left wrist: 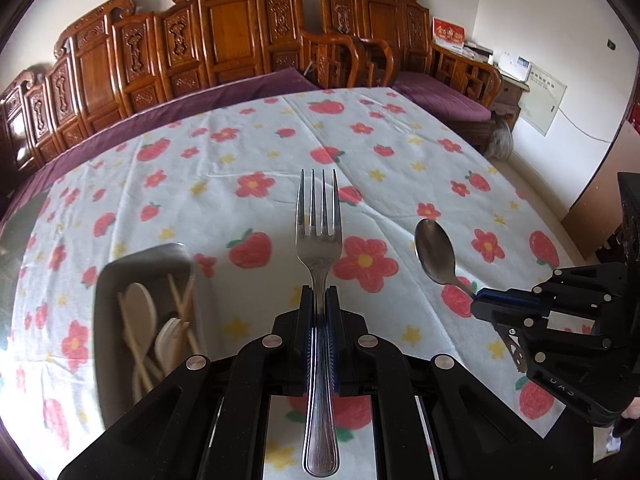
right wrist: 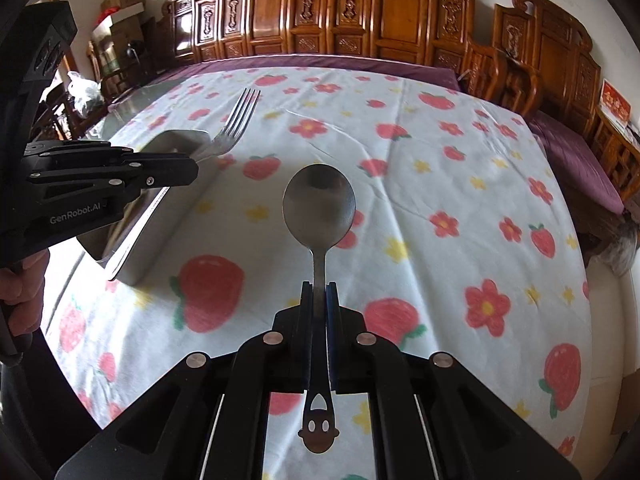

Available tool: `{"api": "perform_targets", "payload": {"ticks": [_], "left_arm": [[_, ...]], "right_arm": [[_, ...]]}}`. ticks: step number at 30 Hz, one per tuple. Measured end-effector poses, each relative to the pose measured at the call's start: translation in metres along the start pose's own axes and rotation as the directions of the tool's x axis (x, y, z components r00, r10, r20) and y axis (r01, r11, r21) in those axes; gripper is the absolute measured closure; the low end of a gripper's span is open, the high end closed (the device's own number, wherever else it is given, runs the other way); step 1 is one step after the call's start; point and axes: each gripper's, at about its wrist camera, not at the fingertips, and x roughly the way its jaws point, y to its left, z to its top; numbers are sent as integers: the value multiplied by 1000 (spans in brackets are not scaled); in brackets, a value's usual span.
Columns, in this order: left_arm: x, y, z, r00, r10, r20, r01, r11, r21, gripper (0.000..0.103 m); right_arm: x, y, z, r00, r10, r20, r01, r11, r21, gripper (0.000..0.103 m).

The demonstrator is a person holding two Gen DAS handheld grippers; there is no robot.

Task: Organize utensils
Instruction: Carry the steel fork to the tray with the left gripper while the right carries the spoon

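Both jaws are clamped: the left gripper pinches a fork, the right gripper a spoon, both above the floral tablecloth; a metal tray of utensils lies at eight o'clock; carved wooden benches line the wall beyond

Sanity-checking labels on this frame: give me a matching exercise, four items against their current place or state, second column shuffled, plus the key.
Items:
1. fork
2. metal spoon
3. chopsticks
4. metal tray

Places or states:
A. lying inside the tray with pale spoons
B. clamped by the right gripper, bowl pointing away
C. resting on the flowered tablecloth
D. clamped by the left gripper, tines pointing away

Pairs: 1-D, 2-B, 3-A, 4-C
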Motion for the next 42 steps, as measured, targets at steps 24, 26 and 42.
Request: {"api": "perform_targets", "payload": {"ticks": [24,26,42], "left_arm": [[0,119,-28,992,115,-50,-119,989,-91,97],[6,123,-34,991,116,-64,-122,988,-96,97],[39,143,-55,986,83,-147,-104,985,-141,97]], "right_arm": [[5,68,35,997,73,25,-72,996,-55,95],[7,72,37,997,79,24,-77,995,-58,95],[13,102,55,994,105,20,-104,991,-83,95]]}}
